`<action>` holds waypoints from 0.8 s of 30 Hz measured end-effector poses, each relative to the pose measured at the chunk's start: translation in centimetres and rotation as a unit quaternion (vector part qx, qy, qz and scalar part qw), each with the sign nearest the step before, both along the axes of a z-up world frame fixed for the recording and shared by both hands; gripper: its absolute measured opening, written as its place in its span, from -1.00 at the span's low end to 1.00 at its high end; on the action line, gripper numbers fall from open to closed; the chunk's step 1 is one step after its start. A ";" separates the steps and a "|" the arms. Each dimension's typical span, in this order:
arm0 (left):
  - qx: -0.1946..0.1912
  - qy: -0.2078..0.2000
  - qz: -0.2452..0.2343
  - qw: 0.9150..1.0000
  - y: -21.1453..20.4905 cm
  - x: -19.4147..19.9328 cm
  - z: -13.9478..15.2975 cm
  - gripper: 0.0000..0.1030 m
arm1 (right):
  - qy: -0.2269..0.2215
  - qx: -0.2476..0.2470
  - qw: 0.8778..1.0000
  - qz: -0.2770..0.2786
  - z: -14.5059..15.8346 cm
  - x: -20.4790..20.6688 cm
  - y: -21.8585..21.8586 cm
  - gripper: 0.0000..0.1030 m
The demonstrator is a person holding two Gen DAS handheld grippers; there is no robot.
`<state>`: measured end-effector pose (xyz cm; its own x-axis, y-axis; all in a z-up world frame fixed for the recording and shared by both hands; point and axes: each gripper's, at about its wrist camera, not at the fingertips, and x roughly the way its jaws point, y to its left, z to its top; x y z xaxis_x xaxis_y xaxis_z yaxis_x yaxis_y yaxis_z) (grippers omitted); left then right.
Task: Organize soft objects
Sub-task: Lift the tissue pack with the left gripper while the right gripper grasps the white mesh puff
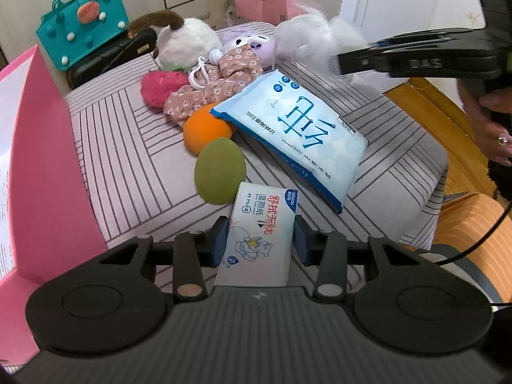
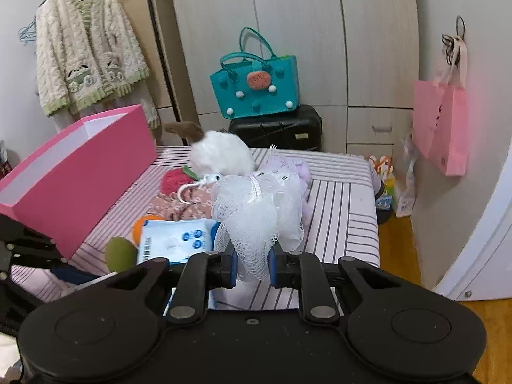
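1. The left gripper (image 1: pixel 260 240) has its jaws pinching a small wet-wipe packet (image 1: pixel 260 236) at the near edge of the striped cushion (image 1: pixel 128 147).
2. The right gripper (image 2: pixel 253 264) has its jaws pinching a white mesh bath pouf (image 2: pixel 259 208), held above the cushion's right half.
3. Just beyond the packet lie a green egg-shaped sponge (image 1: pixel 220 171), an orange sponge (image 1: pixel 204 131) and a large blue tissue pack (image 1: pixel 297 131).
4. An open pink box (image 2: pixel 80 176) stands on the left; plush toys (image 1: pixel 188 40) and floral cloth (image 1: pixel 211 86) sit farther back.
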<state>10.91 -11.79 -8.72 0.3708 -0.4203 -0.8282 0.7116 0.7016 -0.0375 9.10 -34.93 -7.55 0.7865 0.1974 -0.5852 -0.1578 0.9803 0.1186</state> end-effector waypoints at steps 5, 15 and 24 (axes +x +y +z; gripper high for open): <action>-0.014 0.033 0.004 0.999 0.9 0.3 0.8 -0.21 | 0.003 0.013 1.000 0.019 1.8 -1.3 0.2 -0.58; -0.015 0.052 -0.001 0.999 2.1 -0.7 2.5 -0.22 | 0.000 -0.003 0.998 0.069 5.9 -4.3 2.0 -0.58; -0.013 0.052 0.009 0.999 4.0 -2.0 4.5 -0.25 | 0.060 -0.008 0.989 0.134 6.5 -5.1 4.7 -0.58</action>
